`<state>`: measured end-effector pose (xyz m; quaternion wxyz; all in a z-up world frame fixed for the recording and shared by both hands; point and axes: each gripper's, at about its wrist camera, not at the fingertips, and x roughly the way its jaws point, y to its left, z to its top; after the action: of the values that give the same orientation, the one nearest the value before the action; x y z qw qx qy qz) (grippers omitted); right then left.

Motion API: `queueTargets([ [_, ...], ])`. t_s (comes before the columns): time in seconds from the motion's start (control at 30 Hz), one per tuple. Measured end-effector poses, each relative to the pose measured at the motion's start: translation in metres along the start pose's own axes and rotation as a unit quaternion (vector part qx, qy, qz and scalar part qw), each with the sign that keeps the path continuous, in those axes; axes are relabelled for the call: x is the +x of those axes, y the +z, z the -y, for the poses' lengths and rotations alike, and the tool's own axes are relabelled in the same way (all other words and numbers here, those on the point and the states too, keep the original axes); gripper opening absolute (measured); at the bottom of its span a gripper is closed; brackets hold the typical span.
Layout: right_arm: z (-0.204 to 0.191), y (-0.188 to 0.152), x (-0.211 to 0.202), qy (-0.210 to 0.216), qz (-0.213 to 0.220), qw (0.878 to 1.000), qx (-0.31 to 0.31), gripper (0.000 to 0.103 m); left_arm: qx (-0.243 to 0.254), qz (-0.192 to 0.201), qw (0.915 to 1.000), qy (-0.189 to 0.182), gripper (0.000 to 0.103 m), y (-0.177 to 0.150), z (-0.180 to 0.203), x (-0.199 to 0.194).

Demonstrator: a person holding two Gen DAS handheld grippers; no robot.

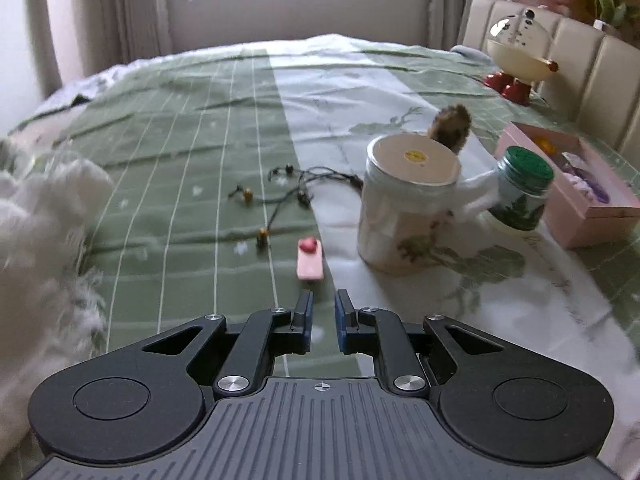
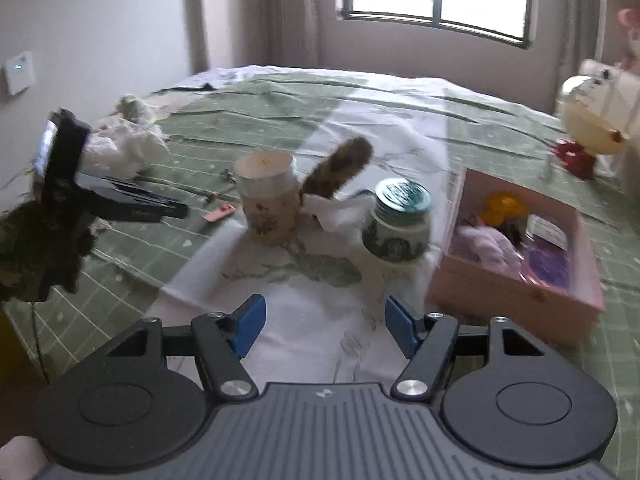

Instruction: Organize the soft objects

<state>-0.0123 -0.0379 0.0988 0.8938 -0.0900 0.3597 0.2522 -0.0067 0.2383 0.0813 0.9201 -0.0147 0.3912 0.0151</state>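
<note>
Left wrist view shows the left claw [image 1: 322, 320] nearly closed, empty, above a pink clip [image 1: 309, 260]; only the right view shows the right claw [image 2: 325, 326] wide, empty, near the pink box [image 2: 516, 296].

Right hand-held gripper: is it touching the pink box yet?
Apart. In the right wrist view the right hand-held gripper is open and empty, with bare bedspread between its fingers and the pink box.
</note>
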Motion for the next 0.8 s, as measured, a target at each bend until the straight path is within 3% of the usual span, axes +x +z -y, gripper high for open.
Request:
queueTargets([
  [0.07, -0.001, -0.002, -0.002, 0.015, -0.014, 1.0, 0.001, 0.067, 0.014, 0.006, 0.9999, 0.002, 0.015, -0.002, 0.005, -0.009],
  [0.13, -0.002, -0.003, -0.004, 0.005, -0.002, 1.0, -0.017, 0.067, 0.02, 0.014, 0.9997, 0.001, 0.015, -0.004, 0.006, -0.011],
  [0.2, 0.001, -0.003, -0.002, -0.007, 0.006, 1.0, -0.015, 0.066, 0.012, 0.007, 0.9999, -0.003, 0.015, -0.003, 0.004, -0.004],
  [0.37, 0.014, 0.005, 0.01, -0.006, -0.024, 1.0, 0.015, 0.066, -0.011, 0.011, 0.9997, -0.018, 0.015, 0.011, -0.001, -0.005],
  [0.5, 0.016, 0.025, -0.012, -0.023, 0.007, 1.0, -0.003, 0.066, -0.012, 0.028, 0.9992, -0.025, 0.015, 0.02, 0.003, -0.034],
  [0.63, 0.015, 0.045, -0.04, -0.018, 0.031, 0.999, 0.017, 0.066, -0.006, 0.029, 0.9991, -0.031, 0.015, 0.018, 0.011, -0.06],
  [0.8, 0.0, 0.048, -0.072, -0.023, 0.052, 0.998, 0.024, 0.066, -0.022, 0.038, 0.9983, -0.038, 0.015, 0.004, 0.022, -0.096],
])
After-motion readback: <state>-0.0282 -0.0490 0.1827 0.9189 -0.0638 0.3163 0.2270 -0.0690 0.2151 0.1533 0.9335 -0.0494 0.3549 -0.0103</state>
